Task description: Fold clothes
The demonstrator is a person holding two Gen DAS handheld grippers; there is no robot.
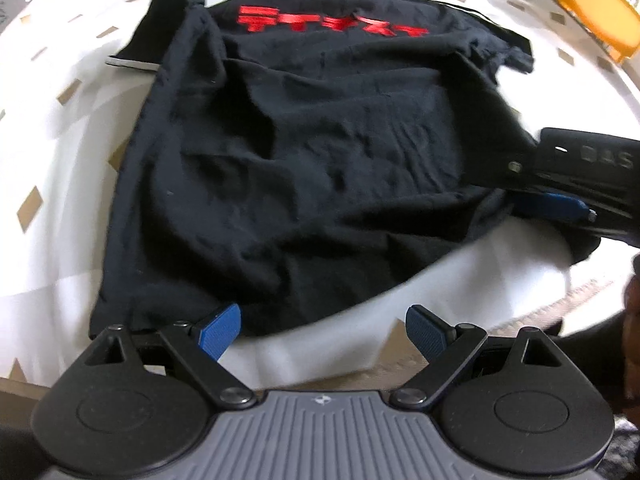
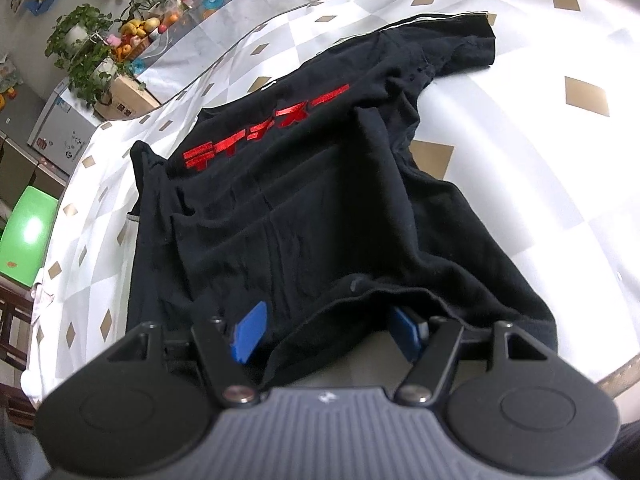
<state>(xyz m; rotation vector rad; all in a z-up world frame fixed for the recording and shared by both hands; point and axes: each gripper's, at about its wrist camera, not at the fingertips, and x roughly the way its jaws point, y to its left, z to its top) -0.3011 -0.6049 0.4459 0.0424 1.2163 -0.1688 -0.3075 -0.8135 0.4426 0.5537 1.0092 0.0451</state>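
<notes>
A black T-shirt (image 1: 304, 152) with red lettering (image 1: 332, 24) lies spread and wrinkled on the table, hem towards me. My left gripper (image 1: 323, 332) stands open at the hem's near left corner; its left pad (image 1: 220, 332) touches the hem and its right pad is over bare cloth. In the right wrist view the same T-shirt (image 2: 320, 220) fills the middle. My right gripper (image 2: 329, 334) is open, with the hem draped loosely between its blue pads (image 2: 250, 336). From the left wrist view, the right gripper (image 1: 532, 184) sits at the hem's right corner.
A white tablecloth (image 1: 72, 208) with tan diamonds covers the table (image 2: 520, 140). An orange chair (image 1: 596, 20) stands beyond the far right. A green stool (image 2: 28, 236) is off the table's left side, with potted plants (image 2: 84, 52) and fruit behind. A hand (image 1: 632, 304) shows at the right edge.
</notes>
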